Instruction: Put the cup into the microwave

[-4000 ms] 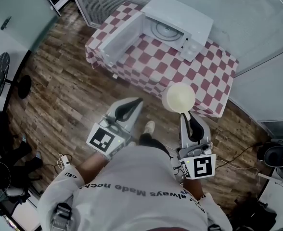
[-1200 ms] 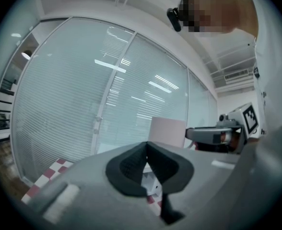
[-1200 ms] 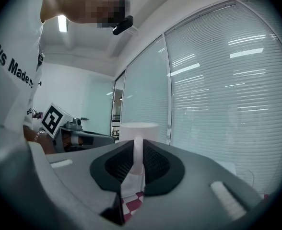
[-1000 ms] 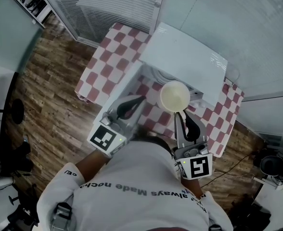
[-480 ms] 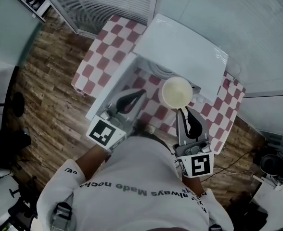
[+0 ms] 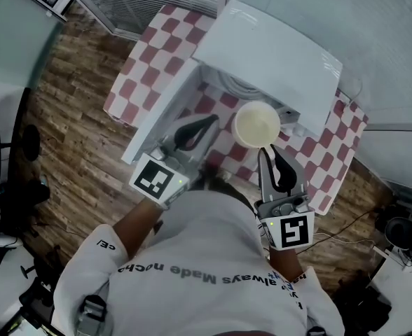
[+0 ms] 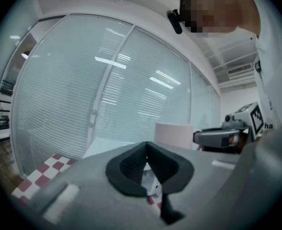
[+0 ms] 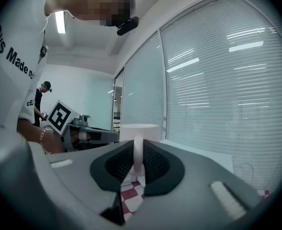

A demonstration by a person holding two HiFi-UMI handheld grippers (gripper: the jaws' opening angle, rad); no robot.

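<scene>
Two grippers show in the head view, held out toward the white microwave (image 6: 269, 51). Its door (image 6: 160, 117) hangs open on the left gripper's side, above the checked surface (image 6: 139, 75). The right gripper (image 6: 265, 151) carries the cup (image 6: 256, 124) at its tips, mouth up, so the cup rides just beyond the gripper and just short of the oven's opening; I judge it is not yet inside. Holding it by its near side keeps the cup's body ahead of the gripper, which should let the cup enter first. The left gripper (image 6: 204, 123) sits beside the right one, a little behind the cup and near the door's inner face, and carries nothing. In the left gripper view its jaws are pressed together at the tips with nothing between them. The cup (image 7: 174, 134) stands off to their right, with the right gripper (image 7: 217, 137) behind it. In the right gripper view the jaws pinch a thin upright white part of the cup (image 8: 138, 130); whether it is handle or wall I cannot tell. The cup's body rises upright straight ahead of the tips, and the left gripper (image 8: 90, 135) lies off to the left.
</scene>
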